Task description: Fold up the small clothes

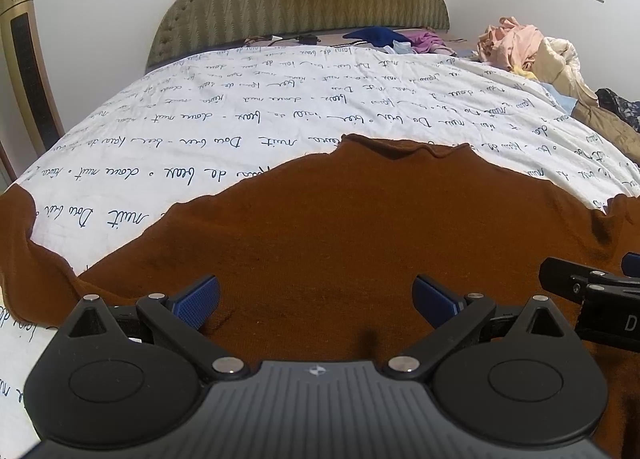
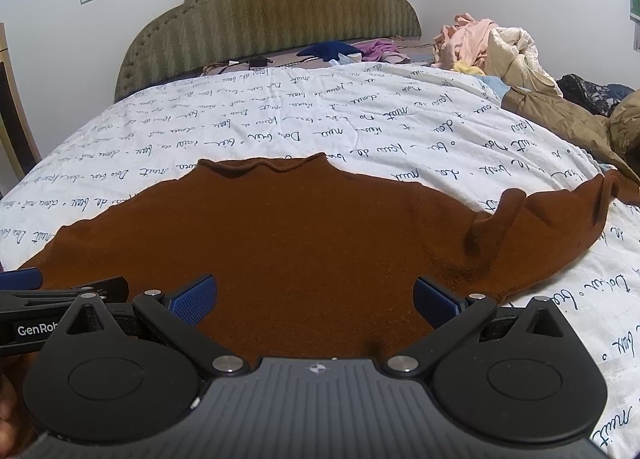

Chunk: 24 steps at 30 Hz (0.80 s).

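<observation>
2 grippers hover side by side over 1 rust-brown knitted long-sleeved sweater (image 1: 320, 227) spread flat on a white bed cover printed with dark handwriting (image 1: 224, 119).

At the far left of the left wrist view, 1 sleeve (image 1: 20, 243) trails out and down past the frame edge. Lower centre, the left gripper (image 1: 316, 299) is released, its blue-padded fingers (image 1: 198, 301) spread wide above the body of the sweater with nothing between them. At the right edge of that view the right gripper (image 1: 592, 287) pokes in, so the 2 tools sit close together.

In the right wrist view the right gripper (image 2: 316, 299) is likewise released and empty, jaws wide over the lower body of the sweater. The neckline (image 2: 264, 167) lies straight ahead in the middle of the frame, towards the padded olive-green headboard (image 2: 272, 11), and the other sleeve (image 2: 560, 227) bunches out to the right.

So the sweater's long axis, sleeve to sleeve, runs across both views, left to right, while the collar points away from both grippers. Each sleeve looks nearer to the gripper on its own side, which suggests a first fold bringing the sleeves inward, though no fold is begun yet.

A heap of pink and cream clothes (image 2: 492, 47) waits at the upper right.
</observation>
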Each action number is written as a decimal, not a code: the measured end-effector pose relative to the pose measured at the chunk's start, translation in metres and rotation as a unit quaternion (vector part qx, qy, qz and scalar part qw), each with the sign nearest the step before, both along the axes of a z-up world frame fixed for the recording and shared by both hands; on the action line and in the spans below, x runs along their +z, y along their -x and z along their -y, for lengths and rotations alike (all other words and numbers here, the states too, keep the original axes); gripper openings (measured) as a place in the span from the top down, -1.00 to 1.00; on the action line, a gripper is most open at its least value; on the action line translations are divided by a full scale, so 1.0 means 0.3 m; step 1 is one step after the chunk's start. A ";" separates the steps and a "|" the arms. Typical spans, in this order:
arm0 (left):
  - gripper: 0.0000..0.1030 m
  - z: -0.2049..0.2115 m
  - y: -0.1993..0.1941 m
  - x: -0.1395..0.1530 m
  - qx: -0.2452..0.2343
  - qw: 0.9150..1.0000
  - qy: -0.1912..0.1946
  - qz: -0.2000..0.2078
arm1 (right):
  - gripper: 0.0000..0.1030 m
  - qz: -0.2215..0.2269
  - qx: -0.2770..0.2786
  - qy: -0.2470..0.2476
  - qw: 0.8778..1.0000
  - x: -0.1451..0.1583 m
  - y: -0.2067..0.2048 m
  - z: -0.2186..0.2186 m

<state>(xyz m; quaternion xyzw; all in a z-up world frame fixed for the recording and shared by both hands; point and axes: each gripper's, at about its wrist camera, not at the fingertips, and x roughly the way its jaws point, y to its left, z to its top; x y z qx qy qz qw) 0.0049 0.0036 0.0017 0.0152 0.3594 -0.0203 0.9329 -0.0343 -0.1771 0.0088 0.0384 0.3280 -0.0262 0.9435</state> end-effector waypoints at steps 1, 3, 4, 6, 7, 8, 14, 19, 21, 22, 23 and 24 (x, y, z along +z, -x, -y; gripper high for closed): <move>-1.00 0.000 0.000 -0.001 0.001 1.000 -0.001 0.000 | -0.99 0.000 0.000 -0.001 1.000 0.000 -0.001 0.002; -1.00 0.000 0.001 -0.002 0.000 1.000 -0.001 0.000 | -0.99 0.000 0.001 -0.005 1.000 0.000 -0.002 0.005; -1.00 -0.001 0.000 -0.002 0.000 1.000 -0.001 0.000 | -0.99 0.001 0.001 -0.005 1.000 0.000 -0.001 0.008; -1.00 -0.002 0.000 -0.002 0.001 1.000 -0.002 0.000 | -0.99 0.001 0.001 -0.005 1.000 0.002 -0.001 0.010; -1.00 -0.004 -0.001 -0.002 0.001 1.000 -0.002 0.000 | -0.99 0.002 0.001 -0.006 1.000 0.002 -0.001 0.010; -1.00 -0.006 -0.001 -0.003 0.001 1.000 -0.001 0.000 | -0.99 0.001 0.000 -0.007 1.000 0.003 -0.002 0.011; -1.00 -0.018 -0.006 -0.005 0.005 1.000 0.001 -0.003 | -0.99 -0.001 -0.001 -0.006 1.000 0.003 -0.007 0.019; -1.00 -0.015 -0.007 -0.005 0.005 1.000 0.000 -0.003 | -0.99 0.001 -0.001 -0.005 1.000 0.010 -0.005 0.028; -1.00 -0.012 -0.008 -0.005 0.005 1.000 -0.001 -0.004 | -0.99 0.003 -0.001 -0.005 1.000 0.013 -0.004 0.032; -1.00 -0.010 -0.008 -0.005 0.005 1.000 -0.001 -0.003 | -0.99 0.003 -0.002 -0.005 1.000 0.014 -0.005 0.034; -1.00 -0.009 -0.008 -0.005 0.004 1.000 -0.001 -0.003 | -0.99 0.002 -0.002 -0.004 1.000 0.015 -0.005 0.037; -1.00 -0.007 -0.008 -0.005 0.004 1.000 -0.001 -0.004 | -0.99 0.002 -0.003 -0.004 1.000 0.015 -0.006 0.041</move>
